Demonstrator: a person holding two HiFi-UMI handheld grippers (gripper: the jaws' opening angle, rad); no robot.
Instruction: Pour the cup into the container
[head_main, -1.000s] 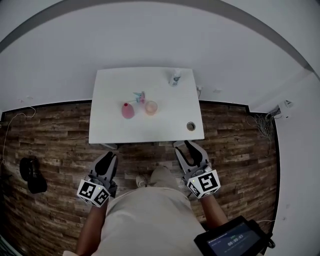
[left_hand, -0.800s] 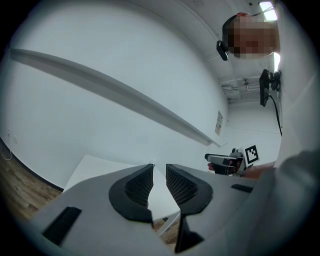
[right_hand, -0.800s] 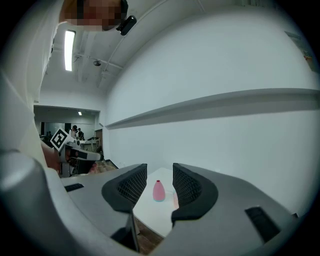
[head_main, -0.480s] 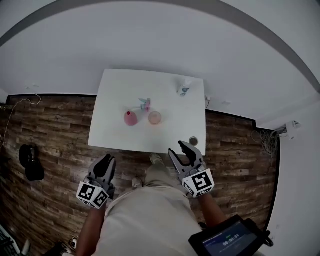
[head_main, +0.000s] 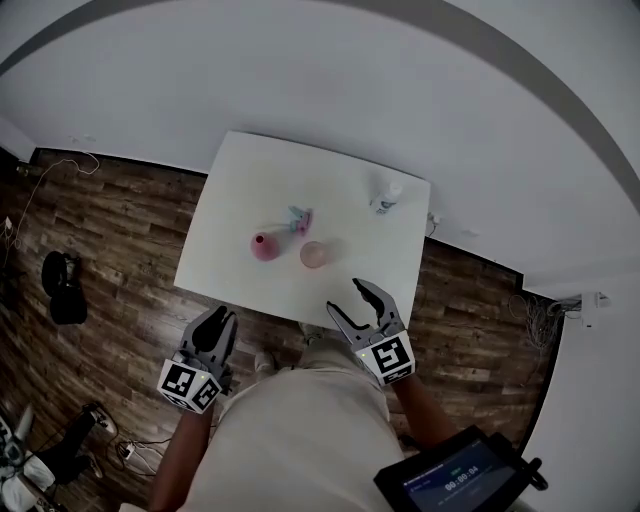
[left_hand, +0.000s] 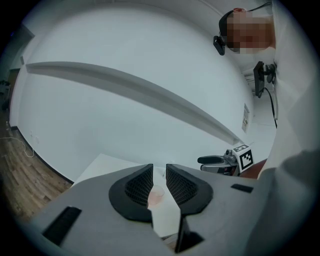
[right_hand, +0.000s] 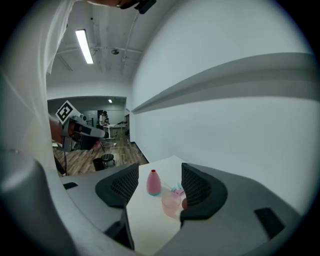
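Both tools hang low in the frame, short of the white rectangular desk (head_main: 255, 180). The left hand-held gripper (head_main: 218, 320) sits at lower left over the wood-plank floor (head_main: 120, 240), jaws drawn in to a thin slit, nothing in it. The right hand-held gripper (head_main: 345, 297), just at the desk's near edge, has just been opening its jaws; they stand well apart with nothing between them. In the right gripper view its jaws frame the targets, which sit on the desk beyond them. The translucent pink plastic cup (head_main: 313, 255) stands upright at mid-desk, with the pink narrow-necked bottle-shaped container (head_main: 262, 245) just to its left, apart from it. A small teal-and-pink object (head_main: 300, 220) lies just behind them, and a small white bottle (head_main: 385, 195) stands at the desk's upper right corner.
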